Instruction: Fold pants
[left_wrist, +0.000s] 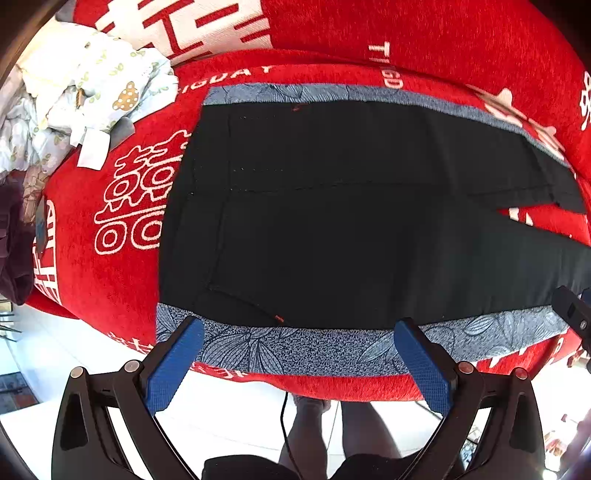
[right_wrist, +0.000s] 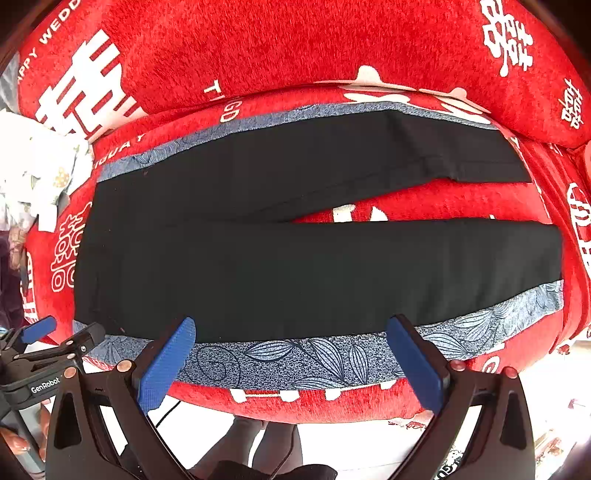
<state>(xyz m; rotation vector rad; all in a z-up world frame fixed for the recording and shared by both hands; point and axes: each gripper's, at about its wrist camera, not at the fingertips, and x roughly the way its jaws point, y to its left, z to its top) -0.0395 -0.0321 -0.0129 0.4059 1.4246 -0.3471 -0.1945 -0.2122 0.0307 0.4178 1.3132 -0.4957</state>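
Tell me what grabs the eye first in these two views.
A pair of black pants with blue floral side bands lies spread flat across the middle, its two legs parted toward the right. Under it is a bright red plush cover with white lettering. A crumpled pale floral cloth is bunched at the upper left, and both tools, left and right, hang open above the near band.

"GenRobot" on left tool
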